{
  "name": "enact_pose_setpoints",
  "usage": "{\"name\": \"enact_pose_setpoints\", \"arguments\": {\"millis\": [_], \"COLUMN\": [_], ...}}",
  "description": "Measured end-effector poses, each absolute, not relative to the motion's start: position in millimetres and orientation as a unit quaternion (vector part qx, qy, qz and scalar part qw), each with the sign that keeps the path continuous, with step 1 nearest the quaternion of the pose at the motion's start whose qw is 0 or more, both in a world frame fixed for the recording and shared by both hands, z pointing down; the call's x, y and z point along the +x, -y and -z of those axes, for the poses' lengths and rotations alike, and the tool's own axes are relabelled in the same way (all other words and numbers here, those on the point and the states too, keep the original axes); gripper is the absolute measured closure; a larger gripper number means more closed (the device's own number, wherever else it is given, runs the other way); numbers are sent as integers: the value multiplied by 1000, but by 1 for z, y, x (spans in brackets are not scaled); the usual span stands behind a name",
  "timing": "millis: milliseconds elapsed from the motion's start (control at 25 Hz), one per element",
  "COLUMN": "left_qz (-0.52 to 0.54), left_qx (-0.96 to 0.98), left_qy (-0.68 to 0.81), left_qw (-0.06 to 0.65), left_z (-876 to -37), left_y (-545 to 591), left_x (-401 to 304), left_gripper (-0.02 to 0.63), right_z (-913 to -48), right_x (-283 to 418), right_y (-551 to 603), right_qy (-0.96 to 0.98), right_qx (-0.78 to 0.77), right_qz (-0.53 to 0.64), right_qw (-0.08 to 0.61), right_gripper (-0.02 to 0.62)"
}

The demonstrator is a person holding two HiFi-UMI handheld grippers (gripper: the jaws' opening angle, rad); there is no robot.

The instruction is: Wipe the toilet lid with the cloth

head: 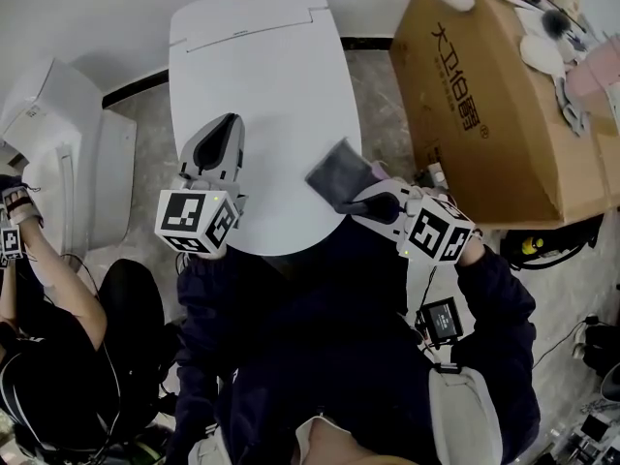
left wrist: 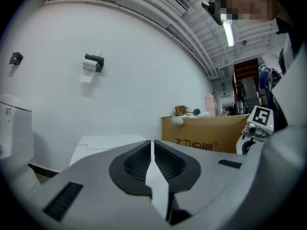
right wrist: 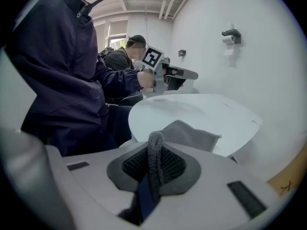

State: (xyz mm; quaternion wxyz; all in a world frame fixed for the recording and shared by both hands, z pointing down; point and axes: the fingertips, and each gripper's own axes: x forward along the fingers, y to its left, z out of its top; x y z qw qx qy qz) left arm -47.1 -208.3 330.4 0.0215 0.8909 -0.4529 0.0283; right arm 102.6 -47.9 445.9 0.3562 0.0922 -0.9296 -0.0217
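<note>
The white toilet lid is shut and lies flat in the middle of the head view. A grey cloth rests on the lid's right front edge. My right gripper is shut on the cloth's near edge, and a fold of cloth stands up between its pads. The rest of the cloth spreads over the lid. My left gripper hovers over the lid's left front part, jaws shut with nothing between them.
A big cardboard box with brushes and bottles on top stands right of the toilet. A second white toilet stands at the left. Another person with a marker cube sits at the lower left. A paper holder hangs on the wall.
</note>
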Motion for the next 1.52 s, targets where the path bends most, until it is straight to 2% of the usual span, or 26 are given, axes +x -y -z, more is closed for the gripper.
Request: {"name": "enact_pose_setpoints", "arguments": {"millis": [160, 440, 600, 800, 1000, 1240, 1520], "left_qz": [-29, -31, -36, -42, -44, -38, -30], "left_qx": [891, 889, 883, 879, 870, 864, 870], "left_qy": [453, 457, 468, 475, 491, 501, 490], "left_qw": [19, 14, 11, 15, 15, 31, 33], "left_z": [-330, -327, -327, -331, -328, -335, -337], "left_y": [205, 195, 189, 194, 203, 209, 210], "left_x": [-48, -50, -56, -63, -77, -87, -76], "left_gripper": [588, 588, 588, 588, 588, 588, 588], "right_z": [-406, -355, -329, -313, -389, -424, -435], "right_x": [99, 103, 83, 62, 42, 20, 19], "right_y": [98, 281, 374, 455, 483, 443, 392], "right_qy": [940, 907, 881, 869, 878, 883, 892], "right_qx": [144, 291, 344, 391, 358, 259, 216], "right_qz": [53, 140, 187, 204, 147, 153, 132], "right_qw": [305, 272, 267, 224, 281, 361, 375], "right_gripper": [537, 537, 537, 537, 537, 537, 537]}}
